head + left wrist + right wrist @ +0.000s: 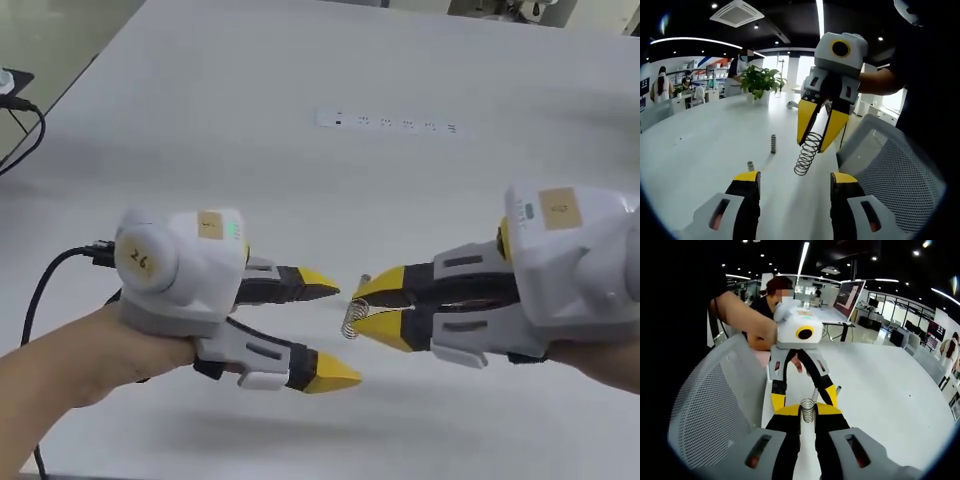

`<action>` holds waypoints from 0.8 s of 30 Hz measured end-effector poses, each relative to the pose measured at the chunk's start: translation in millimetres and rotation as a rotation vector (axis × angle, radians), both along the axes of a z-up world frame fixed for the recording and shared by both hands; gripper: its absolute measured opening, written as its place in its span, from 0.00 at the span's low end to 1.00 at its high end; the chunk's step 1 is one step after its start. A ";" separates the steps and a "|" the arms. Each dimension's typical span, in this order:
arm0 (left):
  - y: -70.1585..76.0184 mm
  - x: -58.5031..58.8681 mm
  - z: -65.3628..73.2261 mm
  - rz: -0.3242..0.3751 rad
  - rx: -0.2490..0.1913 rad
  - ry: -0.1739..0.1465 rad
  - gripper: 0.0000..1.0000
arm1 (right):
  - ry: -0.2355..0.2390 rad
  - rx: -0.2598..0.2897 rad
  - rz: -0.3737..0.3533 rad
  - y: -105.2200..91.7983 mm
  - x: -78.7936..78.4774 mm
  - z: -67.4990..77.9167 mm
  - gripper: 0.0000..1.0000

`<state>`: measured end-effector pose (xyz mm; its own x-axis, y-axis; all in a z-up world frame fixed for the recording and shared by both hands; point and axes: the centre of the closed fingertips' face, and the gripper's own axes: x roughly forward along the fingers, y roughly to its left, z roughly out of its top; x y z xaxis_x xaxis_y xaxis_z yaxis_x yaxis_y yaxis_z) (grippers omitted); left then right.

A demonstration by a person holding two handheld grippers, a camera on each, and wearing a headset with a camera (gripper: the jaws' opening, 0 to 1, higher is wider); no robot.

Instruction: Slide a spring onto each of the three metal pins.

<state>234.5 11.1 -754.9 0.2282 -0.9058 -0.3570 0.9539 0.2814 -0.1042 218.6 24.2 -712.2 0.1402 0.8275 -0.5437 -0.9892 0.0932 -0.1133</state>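
The head view looks down from close above the near edge of the table. The two gripper views face each other low over it, very near, sharing the spring between them.

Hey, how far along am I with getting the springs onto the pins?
Done, it seems: an upright spring stands on the table, probably over a pin. In hand: the right gripper is shut on a second spring; the left gripper is open. Left: a bare pin waits nearby; a third I cannot confirm.
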 end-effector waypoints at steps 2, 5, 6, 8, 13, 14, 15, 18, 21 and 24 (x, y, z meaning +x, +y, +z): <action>3.0 -0.1 -0.3 0.010 0.002 0.001 0.53 | -0.002 0.001 -0.003 -0.2 1.1 -0.2 0.07; 8.9 0.8 -0.9 0.034 0.008 -0.004 0.58 | -0.006 0.001 -0.008 -0.6 2.8 -0.3 0.07; 9.8 1.0 -1.0 0.038 0.010 -0.005 0.61 | -0.004 0.002 -0.011 -0.7 3.1 -0.3 0.07; 13.4 0.7 -1.1 0.050 0.017 -0.009 0.64 | -0.009 0.000 -0.012 -1.0 3.7 -0.2 0.07; 23.2 2.1 -2.7 0.082 0.025 -0.013 0.72 | -0.010 -0.001 -0.016 -1.8 4.6 -0.7 0.07; 25.9 3.0 -3.4 0.093 0.028 -0.017 0.73 | -0.013 -0.001 -0.017 -1.8 5.1 -0.7 0.07; 27.9 3.8 -4.0 0.100 0.030 -0.018 0.75 | -0.009 -0.001 -0.018 -1.9 5.0 -0.9 0.07; 33.3 5.7 -5.6 0.121 0.039 -0.022 0.81 | -0.014 -0.005 -0.019 -2.1 5.3 -1.5 0.07; 39.4 10.0 -5.1 0.156 0.035 -0.024 0.88 | -0.016 -0.006 -0.023 -2.6 6.3 -2.2 0.07; 44.9 12.6 -4.5 0.180 0.035 -0.029 0.93 | -0.014 -0.004 -0.029 -3.5 7.4 -2.7 0.07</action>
